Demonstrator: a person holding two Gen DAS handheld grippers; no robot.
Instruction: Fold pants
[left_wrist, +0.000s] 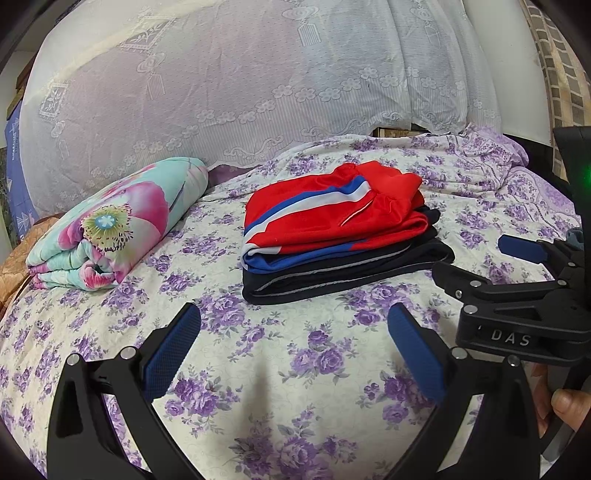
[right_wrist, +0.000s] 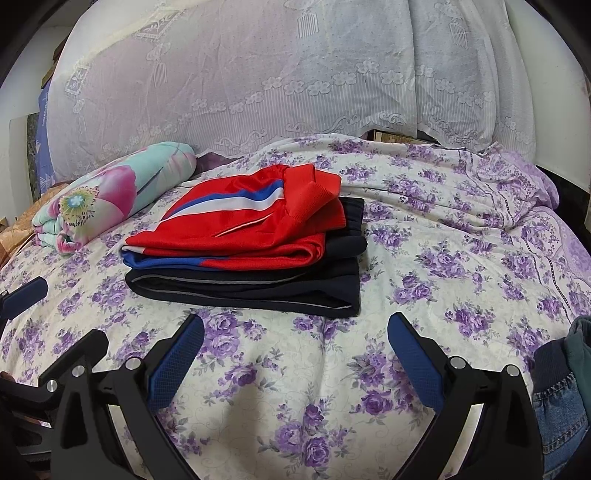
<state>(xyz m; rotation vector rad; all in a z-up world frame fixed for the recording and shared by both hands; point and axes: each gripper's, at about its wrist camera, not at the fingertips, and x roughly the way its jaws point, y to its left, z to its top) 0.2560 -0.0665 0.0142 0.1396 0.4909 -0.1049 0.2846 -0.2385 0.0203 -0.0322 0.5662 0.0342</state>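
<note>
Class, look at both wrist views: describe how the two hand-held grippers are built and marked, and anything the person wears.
Each hand-held gripper, left and right, has black angular linkage arms with silver rivets and two fingers faced with textured blue pads. The right one's black body reads "DAS". A denim sleeve with a dark knit cuff shows.

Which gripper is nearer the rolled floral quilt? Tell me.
Left. The left gripper hangs open, with the rolled floral quilt ahead to its left; the right gripper, also open, sits farther right, beyond the folded clothes stack.
</note>
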